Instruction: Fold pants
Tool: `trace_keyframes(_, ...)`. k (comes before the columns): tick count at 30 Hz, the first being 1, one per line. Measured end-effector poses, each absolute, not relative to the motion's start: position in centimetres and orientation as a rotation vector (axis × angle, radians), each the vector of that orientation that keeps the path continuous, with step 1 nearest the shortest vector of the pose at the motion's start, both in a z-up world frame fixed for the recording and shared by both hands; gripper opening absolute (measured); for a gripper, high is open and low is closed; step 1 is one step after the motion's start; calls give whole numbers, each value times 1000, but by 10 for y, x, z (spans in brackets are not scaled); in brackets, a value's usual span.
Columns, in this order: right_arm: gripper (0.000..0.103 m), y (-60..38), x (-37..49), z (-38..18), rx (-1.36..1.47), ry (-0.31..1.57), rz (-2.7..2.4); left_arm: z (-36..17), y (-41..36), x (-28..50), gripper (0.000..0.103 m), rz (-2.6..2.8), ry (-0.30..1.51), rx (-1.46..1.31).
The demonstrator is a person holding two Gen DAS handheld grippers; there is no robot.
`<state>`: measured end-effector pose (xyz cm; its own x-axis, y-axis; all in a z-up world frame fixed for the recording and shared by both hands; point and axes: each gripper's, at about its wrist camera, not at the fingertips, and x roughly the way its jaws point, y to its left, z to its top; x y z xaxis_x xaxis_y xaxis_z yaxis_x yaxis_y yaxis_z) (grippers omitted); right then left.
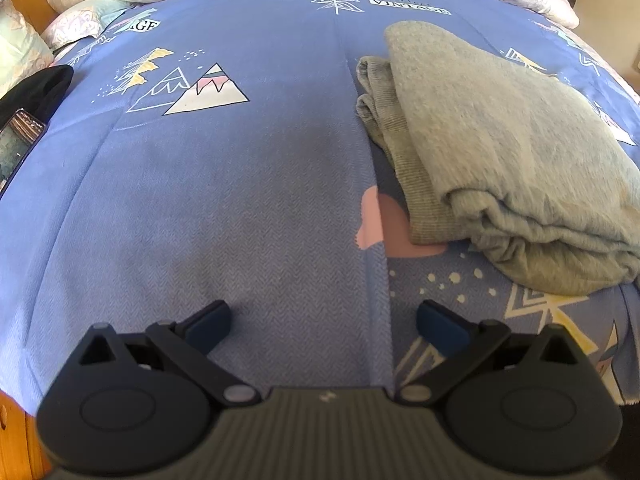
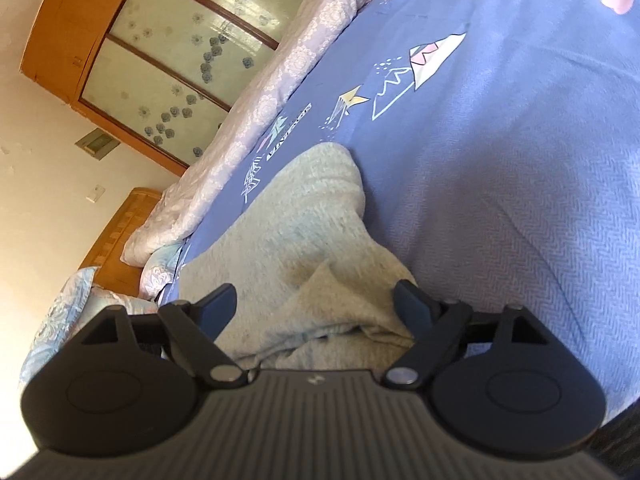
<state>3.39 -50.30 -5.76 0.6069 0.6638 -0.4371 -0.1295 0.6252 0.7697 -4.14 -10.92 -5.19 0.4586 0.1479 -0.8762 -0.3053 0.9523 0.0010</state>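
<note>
- Right now, the soft grey folded pants lie on the blue bed cover with little mountains and trees, near the cover's right edge in the left wrist view.
- They are folded over into a thick bundle, with the ribbed cuffs poking out on the left side of the bundle.
- The left gripper hangs over a bare part of the blue cover, beside the pants and not touching them. Its jaws are spread wide and hold nothing.
- The right gripper is right over the pants. Its jaws are spread wide too, with the grey cloth between them, but the pads do not squeeze it.
- A pale flowery quilt lies along the far edge of the cover.
- A wooden wardrobe with flowery glass doors stands by the wall.
</note>
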Motion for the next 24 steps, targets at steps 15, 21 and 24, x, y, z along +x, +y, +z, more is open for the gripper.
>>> trace_keyframes(15, 88, -509, 34, -58, 772, 816, 545, -53, -107, -42, 103, 278, 1056, -169)
trace_keyframes(21, 88, -515, 35, -59, 796, 822, 559, -53, -108, -42, 103, 278, 1055, -170)
trace_keyframes(24, 88, -518, 35, -60, 805, 824, 566, -53, -108, -44, 103, 281, 1045, -174)
